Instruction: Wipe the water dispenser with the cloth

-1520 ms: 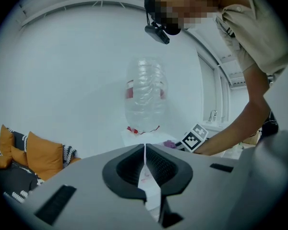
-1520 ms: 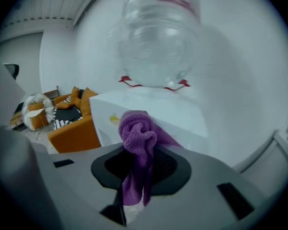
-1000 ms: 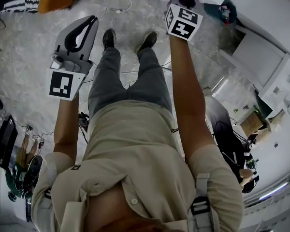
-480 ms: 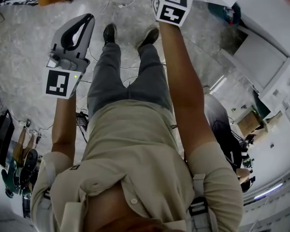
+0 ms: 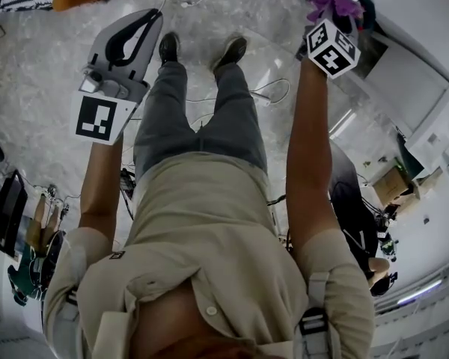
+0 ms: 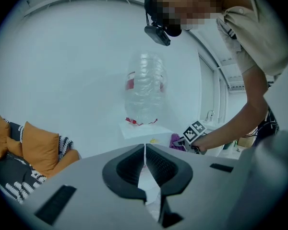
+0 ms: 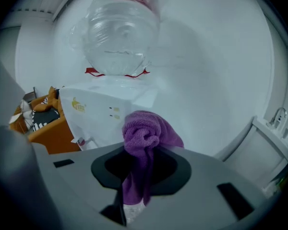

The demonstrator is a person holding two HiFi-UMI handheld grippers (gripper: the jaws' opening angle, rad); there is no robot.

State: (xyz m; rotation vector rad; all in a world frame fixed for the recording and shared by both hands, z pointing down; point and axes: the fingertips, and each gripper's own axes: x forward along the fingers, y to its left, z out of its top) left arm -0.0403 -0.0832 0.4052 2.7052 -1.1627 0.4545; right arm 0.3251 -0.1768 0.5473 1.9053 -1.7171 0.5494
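Observation:
The water dispenser (image 7: 105, 110) is a white box with a clear upturned bottle (image 7: 120, 37) on top, close ahead in the right gripper view. My right gripper (image 7: 143, 153) is shut on a bunched purple cloth (image 7: 145, 134), which is held just in front of the dispenser's front right corner. From the head view, the cloth (image 5: 332, 6) sticks out past the marker cube of the right gripper (image 5: 331, 22). My left gripper (image 5: 150, 18) is shut and holds nothing, raised well left of the dispenser (image 6: 145, 127), where its jaws (image 6: 145, 150) meet in a thin line.
An orange sofa with cushions (image 6: 36, 150) stands left of the dispenser. Cables (image 5: 273, 88) trail over the mottled floor near the person's shoes (image 5: 167, 47). White cabinets (image 5: 411, 88) and a counter with a tap (image 7: 277, 115) are on the right.
The right gripper with the cloth has swung to the right and slightly down in the head view. The left gripper has shifted a little up and right.

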